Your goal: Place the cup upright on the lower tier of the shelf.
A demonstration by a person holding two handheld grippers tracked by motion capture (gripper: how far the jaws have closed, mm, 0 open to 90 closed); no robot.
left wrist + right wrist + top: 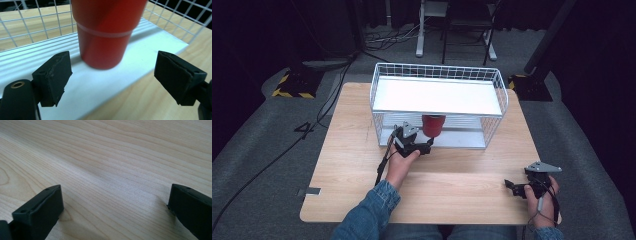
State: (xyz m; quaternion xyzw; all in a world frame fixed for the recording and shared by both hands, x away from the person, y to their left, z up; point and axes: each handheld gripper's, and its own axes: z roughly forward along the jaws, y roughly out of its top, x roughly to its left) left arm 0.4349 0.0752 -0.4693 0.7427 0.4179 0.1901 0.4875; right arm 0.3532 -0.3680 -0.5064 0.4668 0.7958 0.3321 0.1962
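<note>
A red cup (433, 124) (105, 30) stands upright on the lower shelf of a white wire rack (382, 95). My left gripper (429, 146) (112, 77) is open at the rack's front edge, just short of the cup, whose base sits a little beyond the gap between the jaws. The jaws do not touch the cup. My right gripper (510, 185) (113, 207) is open near the table's front right corner, low over bare wood, with nothing between its fingers.
The rack has a white top shelf (437, 96) and a white lower shelf (100, 82) with wire walls (37, 22) at the sides and back. The wooden table (362, 165) spreads around it. Cables (272, 160) and stand legs lie on the grey floor behind.
</note>
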